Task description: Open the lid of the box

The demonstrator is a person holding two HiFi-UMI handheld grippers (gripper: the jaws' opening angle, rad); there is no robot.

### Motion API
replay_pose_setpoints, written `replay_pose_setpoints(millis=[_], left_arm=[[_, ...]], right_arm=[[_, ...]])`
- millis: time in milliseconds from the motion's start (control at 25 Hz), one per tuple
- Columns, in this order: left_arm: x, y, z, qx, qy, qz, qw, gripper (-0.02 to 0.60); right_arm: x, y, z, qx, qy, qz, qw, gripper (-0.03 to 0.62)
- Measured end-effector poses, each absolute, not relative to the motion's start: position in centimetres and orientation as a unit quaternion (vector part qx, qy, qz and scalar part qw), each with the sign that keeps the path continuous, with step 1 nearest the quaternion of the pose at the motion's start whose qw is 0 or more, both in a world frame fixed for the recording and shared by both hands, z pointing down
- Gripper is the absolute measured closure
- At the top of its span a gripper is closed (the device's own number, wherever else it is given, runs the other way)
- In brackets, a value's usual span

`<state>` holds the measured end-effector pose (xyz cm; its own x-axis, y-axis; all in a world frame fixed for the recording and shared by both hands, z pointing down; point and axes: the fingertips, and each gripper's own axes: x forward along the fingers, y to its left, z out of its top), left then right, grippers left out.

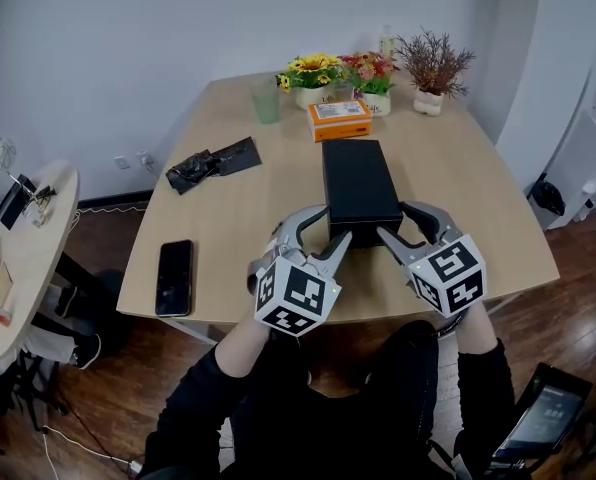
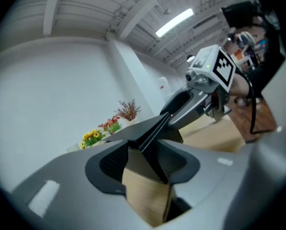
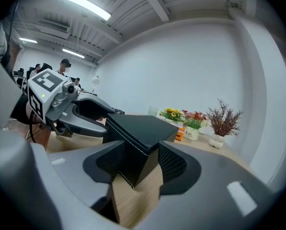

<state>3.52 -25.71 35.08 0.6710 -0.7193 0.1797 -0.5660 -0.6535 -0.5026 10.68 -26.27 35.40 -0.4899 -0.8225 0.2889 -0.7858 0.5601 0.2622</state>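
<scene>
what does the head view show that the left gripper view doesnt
Head view only: the black smartphone, the crumpled black bag and the orange carton. Left gripper view only: the ceiling strip light. Both: the black rectangular box, its near corner inside the left gripper, plus the right gripper and the yellow flowers.

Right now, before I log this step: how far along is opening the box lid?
Done: the approach. The left gripper and right gripper each sit at a near corner of the black box, the corner between their jaws. In hand: the grip on those corners. Left: the lift itself; the lid lies flat and shut, no gap showing.
</scene>
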Motion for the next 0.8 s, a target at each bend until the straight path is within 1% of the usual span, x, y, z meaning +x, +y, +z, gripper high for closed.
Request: replay_pose_setpoints(millis=[80,160,280,400,440,560,640,720,760,800], left_arm=[[3.7,-25.5,34.9,-0.866,0.361,-0.207,0.279,0.374],[3.9,-25.4,34.6,-0.858,0.35,-0.215,0.308,0.354],[4.2,-24.7,33.3,-0.887,0.314,-0.188,0.283,0.353],[5.0,-23.6,31.1,-0.933,0.256,-0.126,0.22,0.354],[5.2,-23.5,30.3,-0.945,0.242,-0.102,0.196,0.354],[5.8,-23.2,28.5,-0.967,0.214,-0.04,0.135,0.354],[6.3,-22.9,27.7,-0.972,0.201,-0.019,0.121,0.354],[6.6,-22.4,27.6,-0.971,0.197,-0.022,0.136,0.354],[6.6,-22.2,27.9,-0.965,0.206,-0.037,0.156,0.354],[6.5,-22.2,28.6,-0.955,0.223,-0.062,0.185,0.354]], right_arm=[[10.7,-26.2,35.5,0.465,-0.862,-0.048,0.194,0.375],[10.8,-26.3,35.5,0.461,-0.864,-0.049,0.197,0.371],[10.6,-25.8,34.9,0.451,-0.869,-0.062,0.194,0.35],[9.7,-24.6,31.5,0.455,-0.865,-0.124,0.171,0.345],[9.2,-24.3,30.6,0.459,-0.857,-0.156,0.174,0.353],[8.3,-24.5,30.0,0.477,-0.807,-0.254,0.239,0.403],[8.7,-25.1,30.0,0.5,-0.761,-0.303,0.281,0.496],[9.0,-25.5,30.1,0.516,-0.745,-0.309,0.289,0.539],[9.2,-25.6,30.0,0.524,-0.75,-0.295,0.274,0.57],[9.6,-25.7,29.8,0.534,-0.762,-0.271,0.247,0.572]])
